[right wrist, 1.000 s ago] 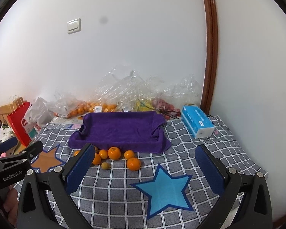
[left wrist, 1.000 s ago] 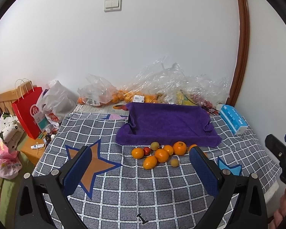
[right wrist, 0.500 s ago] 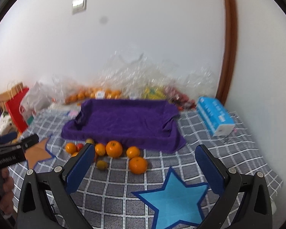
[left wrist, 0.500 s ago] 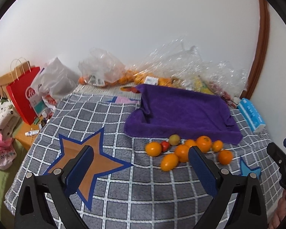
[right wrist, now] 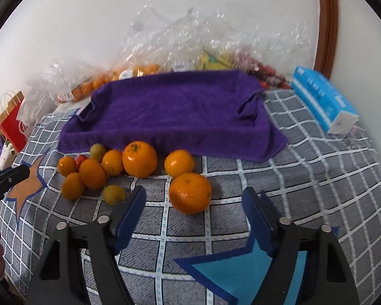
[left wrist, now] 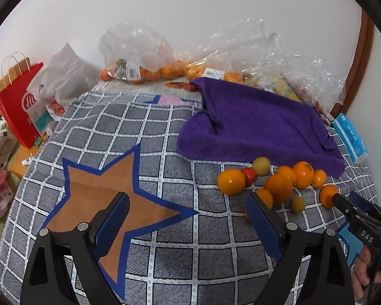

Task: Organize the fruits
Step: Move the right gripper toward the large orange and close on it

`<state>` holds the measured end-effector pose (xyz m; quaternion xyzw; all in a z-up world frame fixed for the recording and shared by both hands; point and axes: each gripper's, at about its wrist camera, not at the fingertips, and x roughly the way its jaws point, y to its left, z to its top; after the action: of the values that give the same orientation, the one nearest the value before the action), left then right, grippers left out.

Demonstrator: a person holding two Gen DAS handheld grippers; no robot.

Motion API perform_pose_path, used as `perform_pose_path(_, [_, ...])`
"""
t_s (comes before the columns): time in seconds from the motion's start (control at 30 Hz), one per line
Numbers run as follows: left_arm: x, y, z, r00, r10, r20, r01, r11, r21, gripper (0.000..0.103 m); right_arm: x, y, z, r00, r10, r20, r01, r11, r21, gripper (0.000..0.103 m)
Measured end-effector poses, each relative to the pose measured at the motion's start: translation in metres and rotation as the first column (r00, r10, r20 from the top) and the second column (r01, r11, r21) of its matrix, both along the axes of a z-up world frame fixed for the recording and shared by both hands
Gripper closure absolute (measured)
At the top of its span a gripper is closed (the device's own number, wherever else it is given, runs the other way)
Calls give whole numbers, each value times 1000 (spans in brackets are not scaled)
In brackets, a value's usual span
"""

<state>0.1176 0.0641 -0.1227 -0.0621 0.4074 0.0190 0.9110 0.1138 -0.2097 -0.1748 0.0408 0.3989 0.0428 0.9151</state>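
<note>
Grey checked cloth [right wrist: 304,178] over the whole surface, white wall behind. Nearest, right gripper [right wrist: 194,204], jaws apart and just narrowed, nothing clamped, largest orange [right wrist: 190,193] just ahead between the blue pads. Left gripper [left wrist: 188,218] likewise apart, just narrowed, empty, over an orange star patch [left wrist: 101,190]. Farther on, ten loose fruits [right wrist: 139,155]: seven orange, two yellow-green, one red. Beyond, one purple towel [right wrist: 170,111], one blue box [right wrist: 322,99], clear produce bags [left wrist: 137,50] against the wall.
</note>
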Motion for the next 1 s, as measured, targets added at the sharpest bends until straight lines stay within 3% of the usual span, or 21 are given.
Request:
perform_pose_path(0.2, [7, 4, -12, 999, -13, -29, 12, 999, -48, 12, 9, 3, -20, 1000, -15, -17, 14, 999, -34, 50])
perform_pose_path(0.3, [14, -3, -15, 999, -30, -30, 29, 999, -32, 12, 7, 3, -23, 1000, -7, -5, 7, 1000, -19, 60])
perform_pose_path(0.5, [27, -19, -19, 997, -66, -39, 66, 998, -14, 14, 8, -3, -23, 1000, -8, -8, 8, 1000, 4, 60])
perform_pose_path(0.67, [39, -27, -26, 994, -90, -59, 88, 995, -37, 34, 7, -8, -23, 1000, -6, -8, 7, 999, 43, 60])
perform_pose_path(0.77, [46, -30, -29, 992, -102, -79, 97, 994, -57, 41, 6, -8, -23, 1000, 6, -7, -6, 999, 52, 60])
perform_pose_path(0.9, [51, -34, -31, 991, -110, -81, 105, 993, -55, 43, 5, -9, -23, 999, 34, -3, -33, 996, 84, 60])
perform_pose_path(1.0, [56, -34, -35, 989, -116, -89, 110, 992, -67, 53, 6, -8, -23, 999, 41, -5, -41, 996, 83, 61])
